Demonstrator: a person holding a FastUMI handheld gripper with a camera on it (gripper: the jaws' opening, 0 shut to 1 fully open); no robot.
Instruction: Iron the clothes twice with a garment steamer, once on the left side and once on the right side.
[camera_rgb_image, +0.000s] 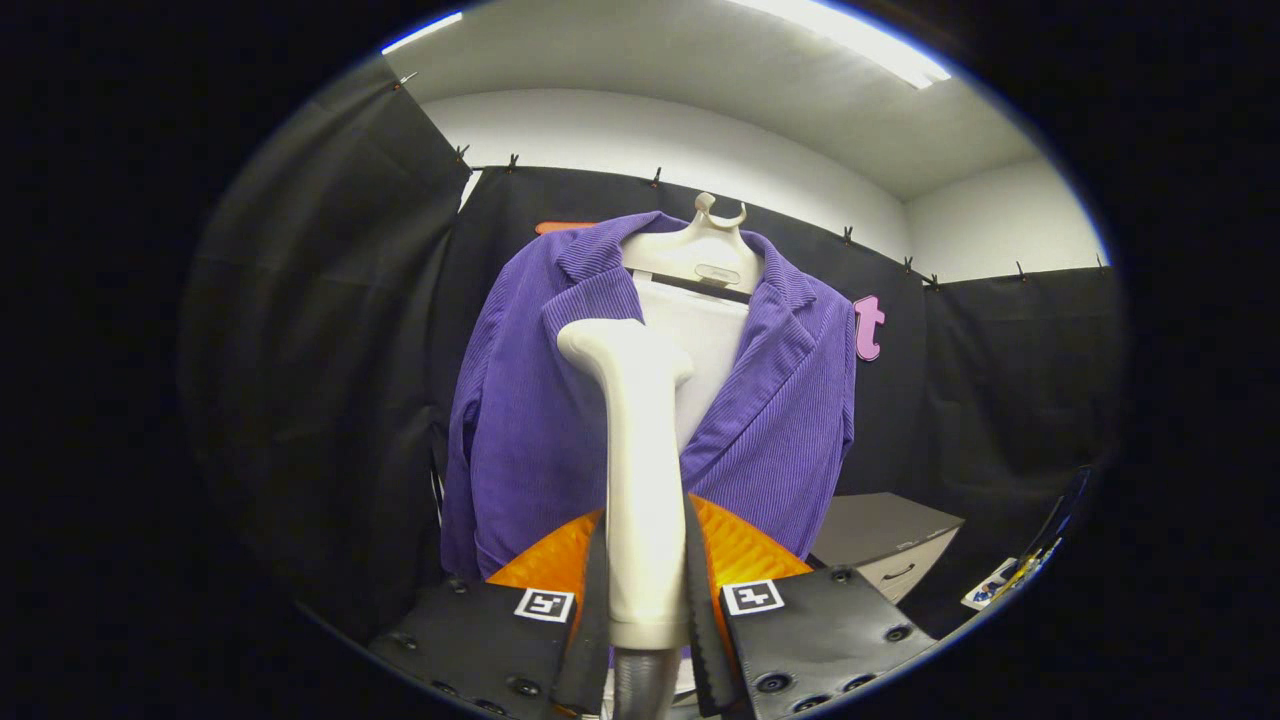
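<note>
We see a ribbed purple jacket (540, 420) over a white shirt (705, 345) on a pale hanger (700, 255). Our tongs (645, 590) clamp the smooth cream steamer (640, 470) by its handle, its rounded head raised before the jacket's chest.

Gripper camera faces the hanging jacket (650, 400), close.

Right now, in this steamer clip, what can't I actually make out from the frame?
- Gripper shut on the steamer; its head faces away, so the steam plate and any contact with the purple jacket are hidden.
- The jacket's middle and hem sit behind the steamer and fingers.
- The hose is cut off below.
- The cabinet is partly hidden by the jacket.
</note>
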